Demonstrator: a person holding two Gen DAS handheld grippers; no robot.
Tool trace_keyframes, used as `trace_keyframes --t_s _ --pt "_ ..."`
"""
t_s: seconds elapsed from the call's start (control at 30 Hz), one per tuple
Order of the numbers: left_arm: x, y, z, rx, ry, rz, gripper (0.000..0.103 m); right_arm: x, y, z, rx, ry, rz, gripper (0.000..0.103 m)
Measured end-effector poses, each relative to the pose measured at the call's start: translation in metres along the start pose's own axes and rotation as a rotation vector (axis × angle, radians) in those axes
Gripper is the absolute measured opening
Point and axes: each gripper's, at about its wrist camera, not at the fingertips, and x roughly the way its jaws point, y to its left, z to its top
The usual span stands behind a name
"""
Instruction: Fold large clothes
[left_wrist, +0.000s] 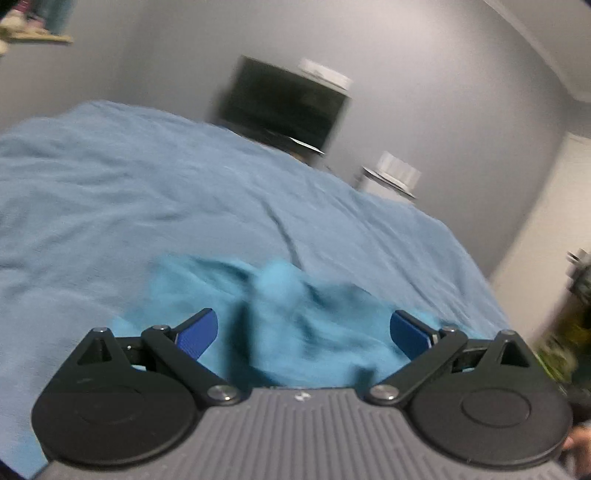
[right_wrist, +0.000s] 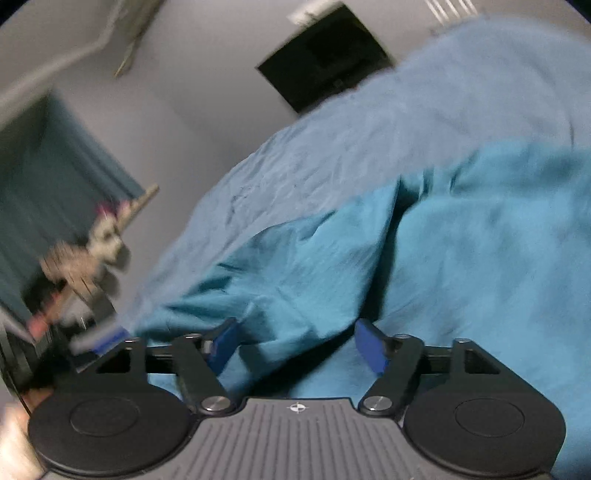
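1. Left tool (left_wrist: 302, 334): its blue fingers (left_wrist: 195, 334) are spread wide, with nothing clamped between them; the teal garment (left_wrist: 295, 325) lies bunched in the gap and just ahead.
2. Right tool (right_wrist: 299, 345): its blue fingers (right_wrist: 371, 347) also stand wide apart, holding nothing, with a fold of the garment (right_wrist: 406, 258) hanging or lying between them.
3. The garment is bright teal, crumpled into soft ridges and deep creases. It lies on the bed (left_wrist: 147, 184) near the edge closest to both cameras. In the right view it covers much of the lower right; in the left view it is a smaller, blurred heap.
4. The bed is covered by a paler blue, lightly wrinkled sheet (right_wrist: 332, 155) reaching beyond the garment.
5. Past the bed, a dark screen (left_wrist: 284, 103) stands against a grey wall (left_wrist: 443, 92), with a white container (left_wrist: 388, 177) near it by the bed's far edge.
6. In the right view a teal curtain (right_wrist: 55, 177) hangs at the left, with a blurred clutter of small things (right_wrist: 85, 254) in front of it; what they are cannot be told.
7. Both views are smeared by motion blur.
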Motion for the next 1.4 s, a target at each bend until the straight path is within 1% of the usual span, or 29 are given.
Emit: trace_keyframes --t_s 0.07,0.1,0.13,0.17,0.2,0.23,0.27,0.3,0.33,0.37,0.4,0.43,0.47,0.5,0.53,0.57,0.63,0.73,0.8,0.83,0.87,0.93,1.0,1.07,1.1,1.13,1.23,1.3,1.4 --pt "0.009 -0.006 -0.005 0.018 0.051 -0.024 0.101 0.018 -0.006 0.002 0.079 0.028 0.016 0.086" --pt "0.014 -0.008 -0.007 0.026 0.082 -0.033 0.101 0.022 -0.006 0.001 0.098 0.035 0.032 0.082" --pt "0.018 -0.010 -0.011 0.039 0.108 -0.026 0.101 0.027 -0.007 0.001 0.112 0.036 0.061 0.076" --pt "0.022 -0.012 -0.015 0.057 0.132 -0.020 0.101 0.031 -0.007 0.001 0.119 0.027 0.082 0.052" --pt "0.026 -0.015 -0.017 0.070 0.162 -0.040 0.101 0.032 -0.006 0.003 0.114 0.018 0.102 0.031" --pt "0.029 -0.019 -0.021 0.079 0.194 -0.077 0.101 0.032 -0.003 0.006 0.081 0.001 0.088 0.031" --pt "0.032 -0.026 -0.024 0.101 0.218 -0.107 0.101 0.029 0.003 0.009 0.029 -0.033 0.049 0.030" --pt "0.036 -0.032 -0.026 0.137 0.230 -0.118 0.100 0.027 0.006 0.014 -0.017 -0.064 0.011 0.030" --pt "0.039 -0.041 -0.029 0.192 0.242 -0.114 0.100 0.024 0.008 0.018 -0.047 -0.081 -0.028 0.030" --pt "0.042 -0.050 -0.034 0.256 0.255 -0.090 0.100 0.022 0.007 0.021 -0.058 -0.083 -0.057 0.031" --pt "0.045 -0.055 -0.039 0.305 0.263 -0.065 0.100 0.023 0.005 0.023 -0.058 -0.068 -0.080 0.037" --pt "0.048 -0.058 -0.042 0.342 0.273 -0.049 0.100 0.025 0.001 0.022 -0.048 -0.029 -0.103 0.041" --pt "0.050 -0.058 -0.044 0.359 0.288 -0.048 0.100 0.028 -0.003 0.021 -0.036 0.015 -0.131 0.050" --pt "0.051 -0.057 -0.043 0.355 0.301 -0.054 0.100 0.027 -0.004 0.017 -0.036 0.043 -0.154 0.054" --pt "0.053 -0.054 -0.038 0.339 0.302 -0.065 0.100 0.024 -0.004 0.015 -0.060 0.036 -0.166 0.055" --pt "0.050 -0.048 -0.031 0.316 0.285 -0.075 0.100 0.018 0.000 0.014 -0.092 0.013 -0.174 0.060" --pt "0.042 -0.039 -0.016 0.263 0.209 -0.076 0.100 0.006 0.013 0.017 -0.185 -0.061 -0.202 0.061" --pt "0.025 -0.029 0.006 0.143 0.059 -0.116 0.101 -0.007 0.041 0.024 -0.284 -0.168 -0.174 0.061" --pt "0.028 -0.029 0.013 0.098 0.022 -0.126 0.101 -0.007 0.060 0.023 -0.347 -0.217 -0.146 0.060" --pt "0.035 -0.030 0.012 0.094 0.027 -0.124 0.101 -0.003 0.070 0.022 -0.384 -0.224 -0.136 0.059" --pt "0.046 -0.033 0.009 0.103 0.054 -0.120 0.100 0.003 0.079 0.021 -0.423 -0.216 -0.130 0.058" --pt "0.070 -0.037 -0.002 0.132 0.127 -0.105 0.100 0.023 0.091 0.012 -0.513 -0.161 -0.138 0.053" --pt "0.091 -0.042 -0.022 0.209 0.204 -0.072 0.100 0.044 0.092 -0.001 -0.589 -0.088 -0.169 0.050" --pt "0.104 -0.046 -0.039 0.287 0.275 -0.044 0.099 0.066 0.091 -0.014 -0.642 0.011 -0.216 0.049" --pt "0.108 -0.045 -0.045 0.305 0.304 -0.042 0.099 0.075 0.087 -0.021 -0.667 0.053 -0.242 0.049" --pt "0.114 -0.046 -0.047 0.313 0.326 -0.039 0.099 0.079 0.084 -0.025 -0.668 0.073 -0.254 0.049" --pt "0.125 -0.043 -0.051 0.315 0.373 -0.043 0.099 0.099 0.077 -0.035 -0.639 0.102 -0.273 0.049" --pt "0.130 -0.041 -0.053 0.315 0.376 -0.038 0.100 0.104 0.069 -0.038 -0.619 0.099 -0.276 0.049" --pt "0.131 -0.044 -0.054 0.341 0.363 -0.025 0.100 0.110 0.065 -0.041 -0.603 0.104 -0.280 0.050"
